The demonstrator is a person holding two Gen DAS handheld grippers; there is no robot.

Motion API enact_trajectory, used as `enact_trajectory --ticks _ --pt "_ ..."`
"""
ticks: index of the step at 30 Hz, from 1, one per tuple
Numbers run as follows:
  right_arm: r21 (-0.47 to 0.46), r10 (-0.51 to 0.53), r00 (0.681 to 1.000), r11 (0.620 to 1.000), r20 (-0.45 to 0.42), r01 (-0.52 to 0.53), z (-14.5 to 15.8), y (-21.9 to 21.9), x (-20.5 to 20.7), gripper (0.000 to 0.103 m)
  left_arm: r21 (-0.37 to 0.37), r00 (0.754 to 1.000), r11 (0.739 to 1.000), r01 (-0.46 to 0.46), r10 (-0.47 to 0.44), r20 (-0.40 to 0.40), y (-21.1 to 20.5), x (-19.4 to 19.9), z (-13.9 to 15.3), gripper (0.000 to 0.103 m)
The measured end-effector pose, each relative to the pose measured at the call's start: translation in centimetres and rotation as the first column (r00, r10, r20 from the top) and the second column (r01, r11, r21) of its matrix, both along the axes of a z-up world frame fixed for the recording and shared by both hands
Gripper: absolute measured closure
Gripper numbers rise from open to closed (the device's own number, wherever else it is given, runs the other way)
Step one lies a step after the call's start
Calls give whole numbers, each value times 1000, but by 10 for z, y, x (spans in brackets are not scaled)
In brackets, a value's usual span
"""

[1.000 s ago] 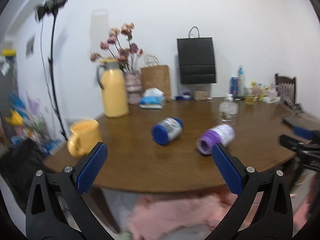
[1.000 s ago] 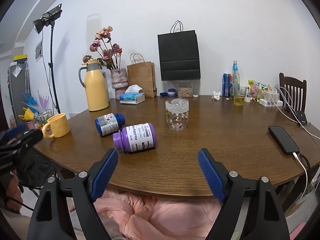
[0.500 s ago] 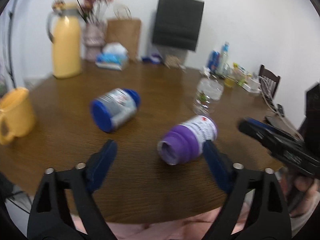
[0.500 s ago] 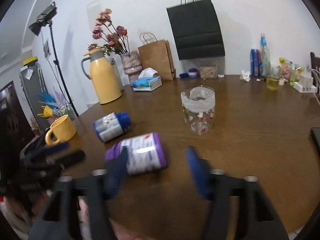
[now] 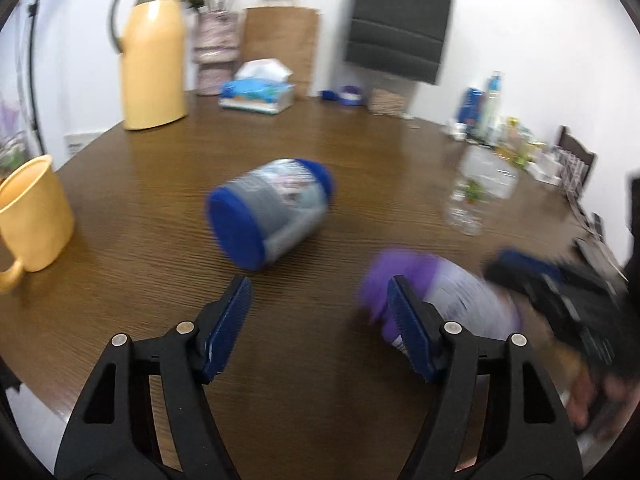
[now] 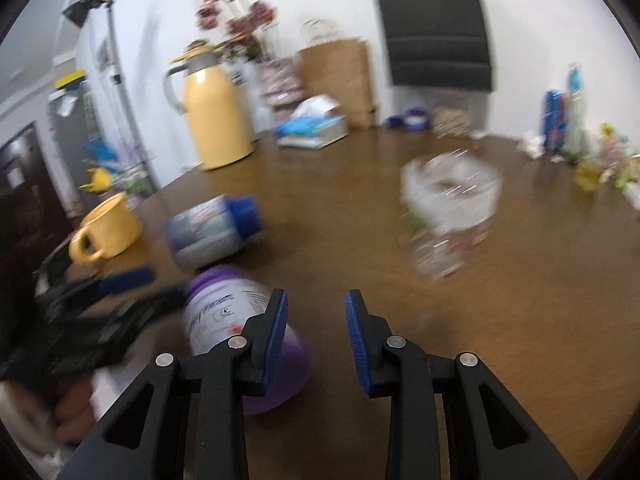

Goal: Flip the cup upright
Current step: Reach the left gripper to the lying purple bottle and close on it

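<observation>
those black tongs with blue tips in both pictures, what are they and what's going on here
They are two hand-held grippers, each carrying its own camera looking along its fingers. One picture is from the left gripper, one from the right gripper. Both are open and hold nothing. On the round brown wooden table lie a blue-capped bottle and a purple-capped bottle, both on their sides. A clear patterned glass cup, blurred, and a yellow mug stand there too.

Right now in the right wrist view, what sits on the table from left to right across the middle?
Yellow mug → blue-capped bottle lying on its side → clear glass cup. The purple bottle lies nearer, partly behind the right gripper, so I leave it out of the order.
</observation>
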State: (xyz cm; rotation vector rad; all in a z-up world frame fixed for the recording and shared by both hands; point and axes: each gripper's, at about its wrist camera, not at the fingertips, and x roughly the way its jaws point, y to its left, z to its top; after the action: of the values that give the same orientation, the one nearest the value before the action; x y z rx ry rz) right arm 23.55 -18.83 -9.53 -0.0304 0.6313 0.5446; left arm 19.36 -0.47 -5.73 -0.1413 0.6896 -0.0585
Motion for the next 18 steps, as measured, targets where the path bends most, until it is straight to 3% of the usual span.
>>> enact_trajectory --ticks 4,7,9,11,13,14,15,16,17,18 --pt "-41 21 999 999 24 -20 -6 15 -16 69 7 997 997 -78 78 -27 10 9 -3 36" --pt "-30 -29 999 999 27 30 -7 8 -22 69 -44 994 994 -101 99 -38 17 3 5 29" --pt "-21 -65 998 998 25 66 -9 1 -25 69 -151 997 986 -64 56 -57 22 -7 11 23" --pt "-12 -96 995 995 17 96 -11 -8 -27 69 -208 995 977 50 -67 -79 14 -9 17 13" --pt "8 -121 993 993 -1 121 -14 -18 -27 69 -179 966 961 211 -232 -110 -4 -6 19 13" --pt "15 -130 992 991 -10 130 -15 -22 -26 69 -125 941 947 295 -310 -135 -19 -5 16 13" --pt "18 -139 990 990 -14 139 -15 -25 -26 69 -84 932 944 319 -329 -154 -27 -3 13 14" --pt "18 -148 989 989 -13 148 -14 -28 -26 69 -30 924 941 336 -335 -182 -35 0 8 32" --pt "17 -154 988 988 -13 154 -14 -30 -27 69 25 913 935 354 -340 -224 -45 4 -1 43" --pt "18 -159 987 987 -12 159 -14 -32 -28 69 42 908 932 361 -341 -246 -49 6 -5 43"
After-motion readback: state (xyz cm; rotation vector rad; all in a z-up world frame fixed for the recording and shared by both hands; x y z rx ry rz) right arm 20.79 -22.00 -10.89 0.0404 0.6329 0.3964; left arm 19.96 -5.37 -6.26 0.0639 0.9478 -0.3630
